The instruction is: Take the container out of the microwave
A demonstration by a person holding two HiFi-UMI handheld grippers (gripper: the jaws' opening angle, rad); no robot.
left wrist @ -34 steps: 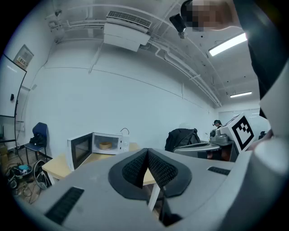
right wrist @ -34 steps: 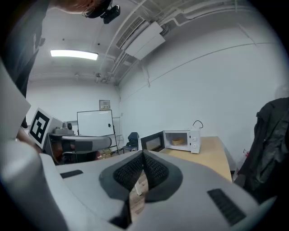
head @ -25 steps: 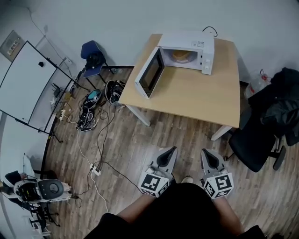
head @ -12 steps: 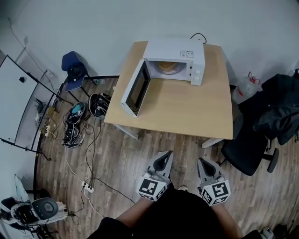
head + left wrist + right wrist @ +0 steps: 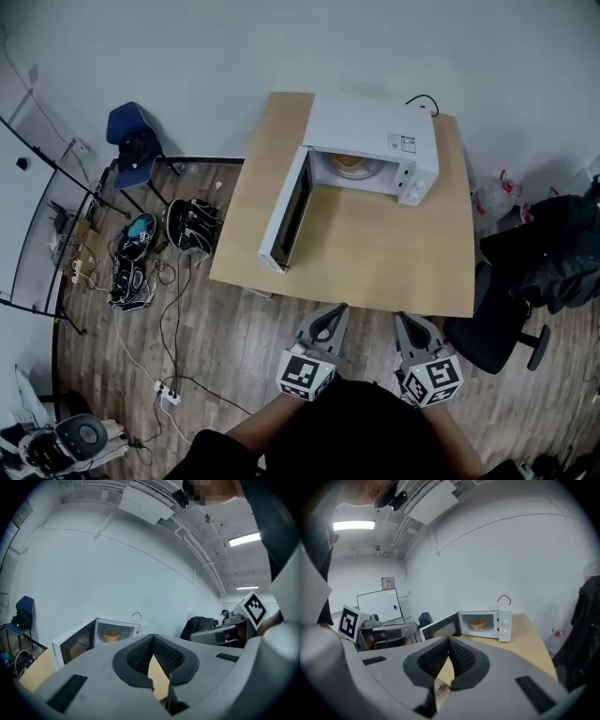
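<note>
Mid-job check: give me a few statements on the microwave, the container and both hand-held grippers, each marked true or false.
1. The microwave has its door swung open. True.
2. The container sits on the table in front of the microwave. False: it is inside the microwave.
3. The left hand-held gripper and the right hand-held gripper are both shut and empty. True.
4. The right hand-held gripper reaches into the microwave. False: it hangs by the table's near edge, well short of the microwave.
5. In the head view the blue chair stands right of the table. False: it stands to the left; a black chair is on the right.
</note>
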